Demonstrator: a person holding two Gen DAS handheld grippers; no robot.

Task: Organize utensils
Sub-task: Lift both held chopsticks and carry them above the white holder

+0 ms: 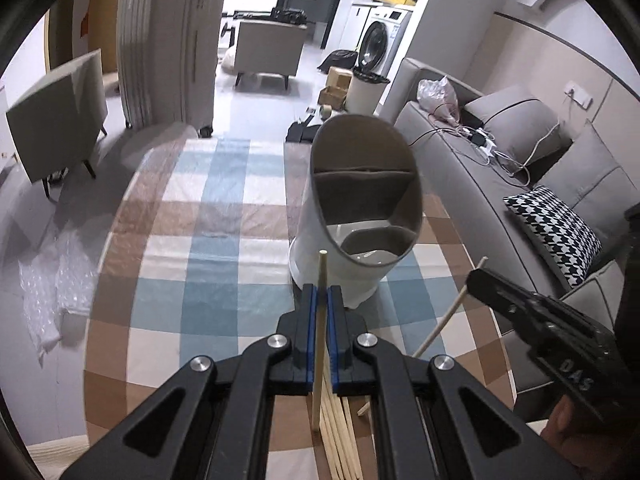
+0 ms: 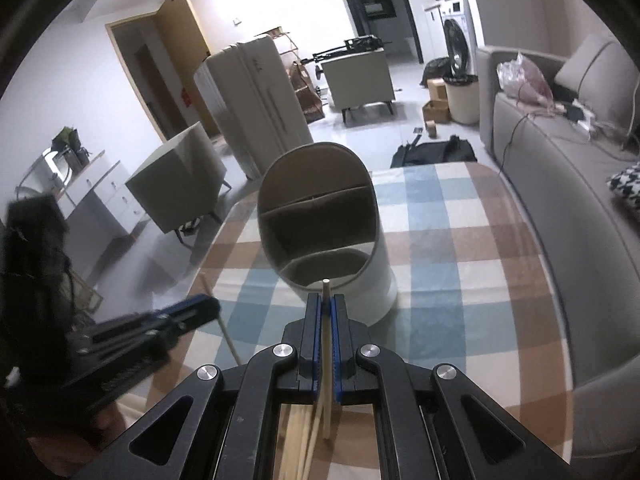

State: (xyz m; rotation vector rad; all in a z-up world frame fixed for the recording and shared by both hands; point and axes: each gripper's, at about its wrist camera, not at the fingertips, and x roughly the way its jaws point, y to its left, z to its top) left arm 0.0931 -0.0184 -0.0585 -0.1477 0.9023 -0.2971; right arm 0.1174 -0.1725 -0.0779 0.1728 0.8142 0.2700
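A white utensil holder (image 1: 352, 216) with a slanted mouth and grey dividers stands on the checked tablecloth, also in the right wrist view (image 2: 332, 236). My left gripper (image 1: 323, 292) is shut on a pale wooden chopstick (image 1: 320, 344) held upright just in front of the holder. My right gripper (image 2: 327, 300) is shut on another chopstick (image 2: 327, 356), its tip near the holder's lower rim. Several more chopsticks (image 1: 340, 440) lie on the table below the left gripper, and they also show under the right one (image 2: 300, 440). Each gripper appears at the edge of the other's view (image 1: 492, 280) (image 2: 200, 312).
The round table (image 1: 200, 220) carries a blue, brown and white checked cloth. A grey sofa (image 1: 520, 184) with a houndstooth cushion (image 1: 556, 232) runs along the right. Grey chairs (image 1: 60, 116), a white suitcase (image 1: 172, 52) and a bin (image 1: 366, 88) stand on the floor beyond.
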